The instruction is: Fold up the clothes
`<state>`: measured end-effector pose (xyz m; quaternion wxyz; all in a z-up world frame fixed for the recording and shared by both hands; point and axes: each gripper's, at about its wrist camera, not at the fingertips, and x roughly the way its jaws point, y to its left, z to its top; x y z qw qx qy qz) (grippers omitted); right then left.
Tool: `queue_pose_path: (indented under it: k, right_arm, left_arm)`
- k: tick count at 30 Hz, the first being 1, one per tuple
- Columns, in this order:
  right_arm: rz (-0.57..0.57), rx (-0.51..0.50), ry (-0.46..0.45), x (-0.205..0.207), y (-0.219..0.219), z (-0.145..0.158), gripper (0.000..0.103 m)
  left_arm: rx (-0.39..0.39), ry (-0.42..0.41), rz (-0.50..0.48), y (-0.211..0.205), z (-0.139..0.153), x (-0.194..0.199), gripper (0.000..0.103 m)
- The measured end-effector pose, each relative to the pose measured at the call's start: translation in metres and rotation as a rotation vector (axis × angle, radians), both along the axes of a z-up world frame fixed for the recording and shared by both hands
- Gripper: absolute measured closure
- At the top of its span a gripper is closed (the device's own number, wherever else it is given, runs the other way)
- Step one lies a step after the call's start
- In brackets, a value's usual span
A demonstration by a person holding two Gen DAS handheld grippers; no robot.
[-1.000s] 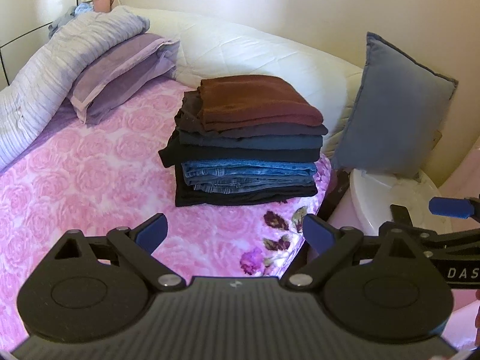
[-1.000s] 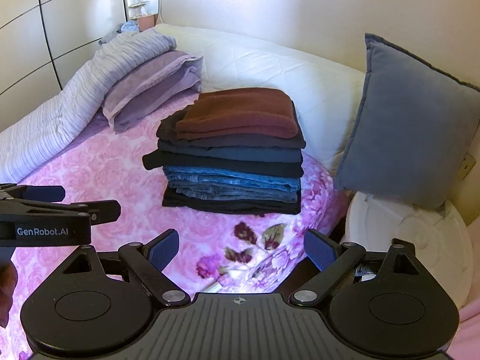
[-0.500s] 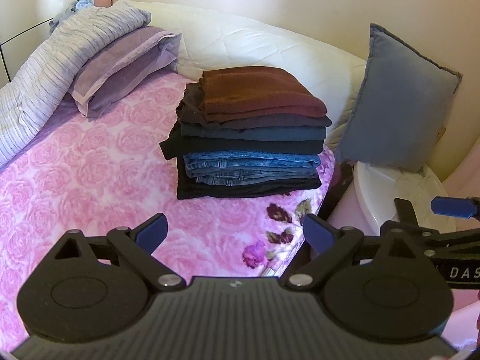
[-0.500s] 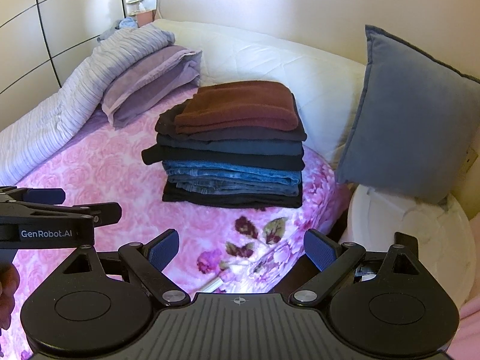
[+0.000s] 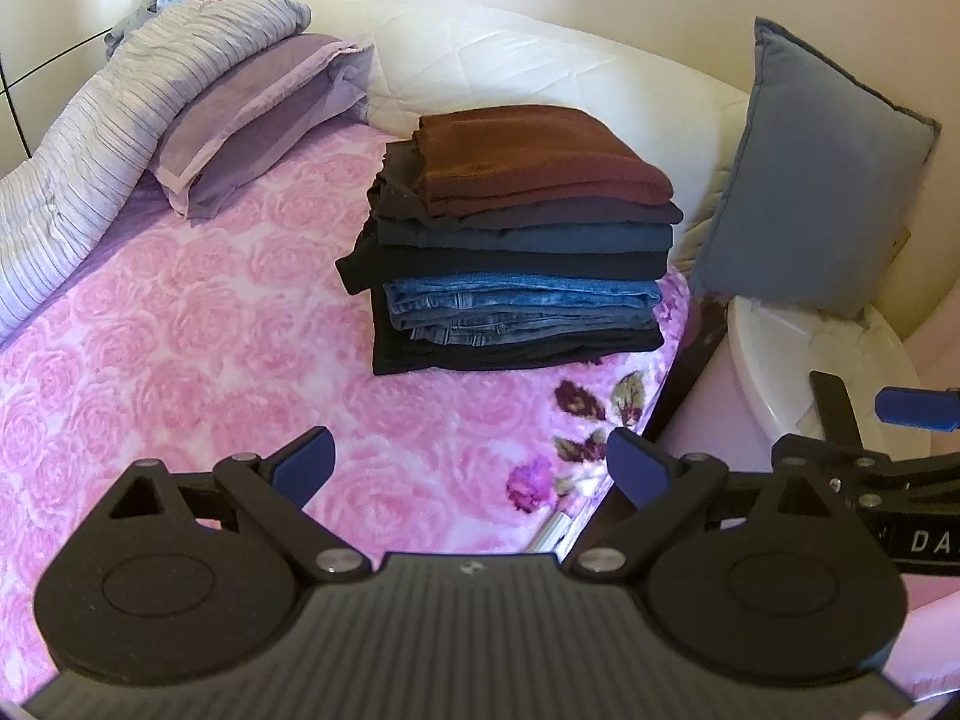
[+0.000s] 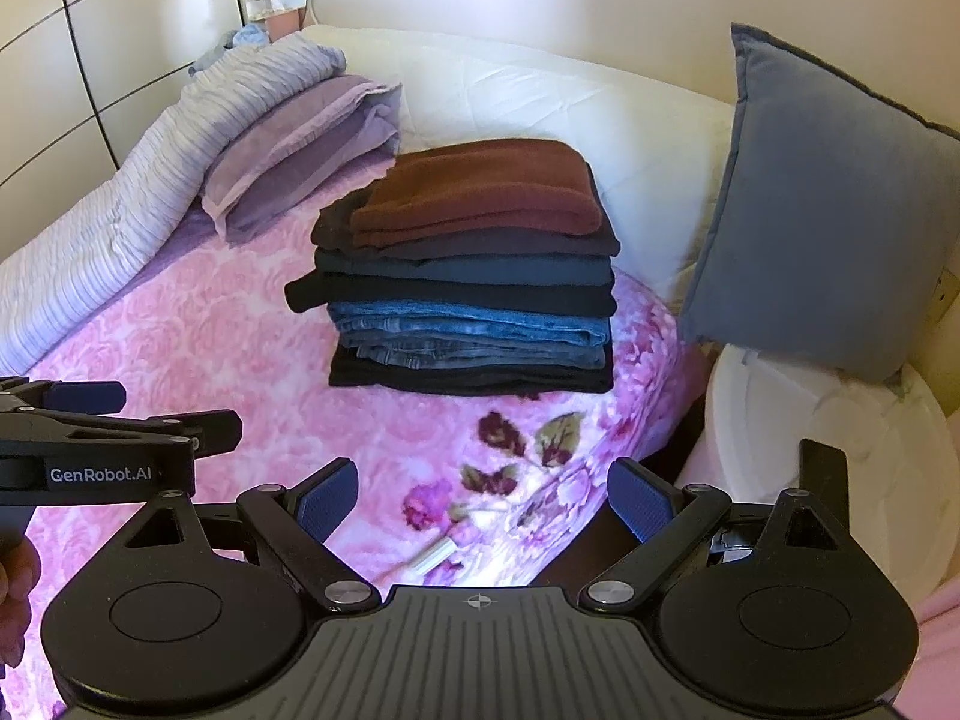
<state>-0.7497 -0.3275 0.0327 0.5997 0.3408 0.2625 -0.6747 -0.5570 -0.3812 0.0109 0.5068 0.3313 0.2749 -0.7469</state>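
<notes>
A neat stack of folded clothes (image 5: 516, 240) sits on the pink rose bedspread (image 5: 180, 330), with a maroon garment (image 5: 534, 156) on top, dark and blue denim pieces below. It also shows in the right wrist view (image 6: 474, 270). My left gripper (image 5: 471, 462) is open and empty, held above the bedspread in front of the stack. My right gripper (image 6: 483, 498) is open and empty, over the bed's near corner. Each gripper shows at the edge of the other's view: the left gripper in the right wrist view (image 6: 90, 438), the right gripper in the left wrist view (image 5: 888, 456).
A blue-grey cushion (image 5: 822, 180) leans on the wall at the right above a round white table (image 5: 810, 372). Purple pillows (image 5: 252, 120) and a striped duvet (image 5: 120, 120) lie at the back left. A white padded headboard (image 5: 510, 66) runs behind the stack.
Both grippers have risen and tilted a little, so the stack sits lower and nearer in both views. Both jaws stay open and empty.
</notes>
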Motion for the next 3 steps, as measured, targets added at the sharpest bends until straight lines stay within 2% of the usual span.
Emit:
queue_pose_path:
  k: [3]
  right_arm:
    - [-0.001, 0.002, 0.0, 0.0001, -0.0003, -0.0007, 0.01]
  left_arm:
    - [-0.009, 0.004, 0.007, 0.0002, 0.0001, 0.0011, 0.007]
